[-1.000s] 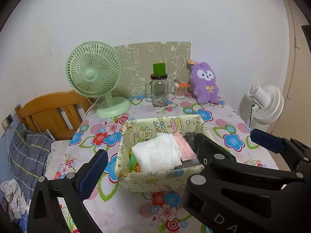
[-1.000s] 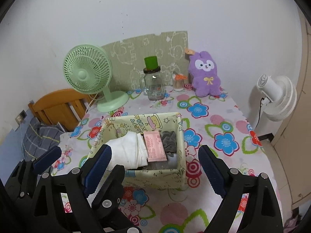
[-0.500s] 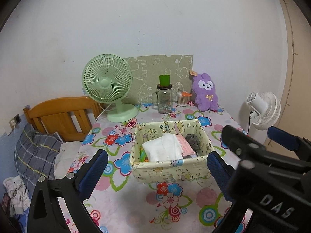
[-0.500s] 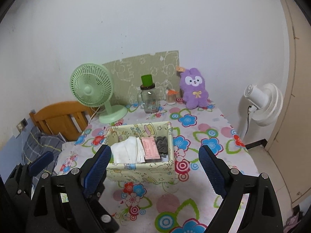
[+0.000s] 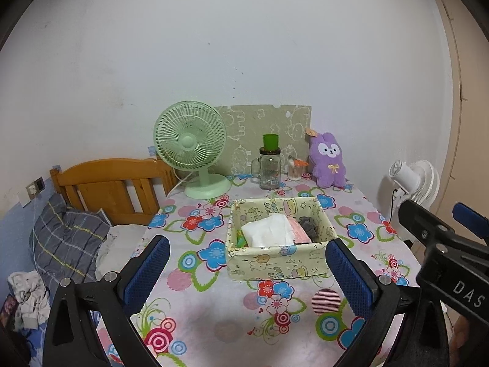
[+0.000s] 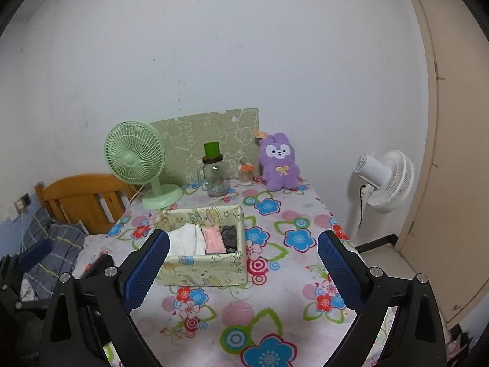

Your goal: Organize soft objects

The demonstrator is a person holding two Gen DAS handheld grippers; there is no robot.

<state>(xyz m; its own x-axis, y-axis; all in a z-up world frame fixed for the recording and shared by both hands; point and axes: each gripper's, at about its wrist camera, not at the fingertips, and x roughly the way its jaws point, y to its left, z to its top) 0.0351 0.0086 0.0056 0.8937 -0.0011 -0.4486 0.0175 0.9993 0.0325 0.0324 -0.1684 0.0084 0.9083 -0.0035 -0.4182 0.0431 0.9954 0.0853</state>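
**Both grippers hang open above a packed fabric basket**

A fabric basket (image 5: 276, 263) printed with cartoon figures sits in the middle of a table (image 5: 214, 321) covered in a bright flower-pattern cloth. Inside it, side by side, lie a folded white cloth (image 5: 269, 232), a pink packet (image 5: 301, 234) and a dark grey cloth (image 5: 308, 224), the white one on the left and the grey one on the right. The left gripper (image 5: 247, 270) is held in front of the basket, its blue pads spread wide with nothing between them. The right gripper (image 6: 243, 267) is likewise wide; its jaws have just been opening, and they hold nothing. It hangs over the near edge of the table, clear of the basket. Along the wall at the back stand a green desk fan (image 5: 191, 148), a glass jar (image 5: 269, 168) with a green cup on its lid, and a purple plush rabbit (image 5: 328, 160). A white standing fan (image 6: 383, 180) is beside the table's right edge, and a wooden headboard (image 5: 107, 183) with a plaid pillow (image 5: 65, 241) is at left.
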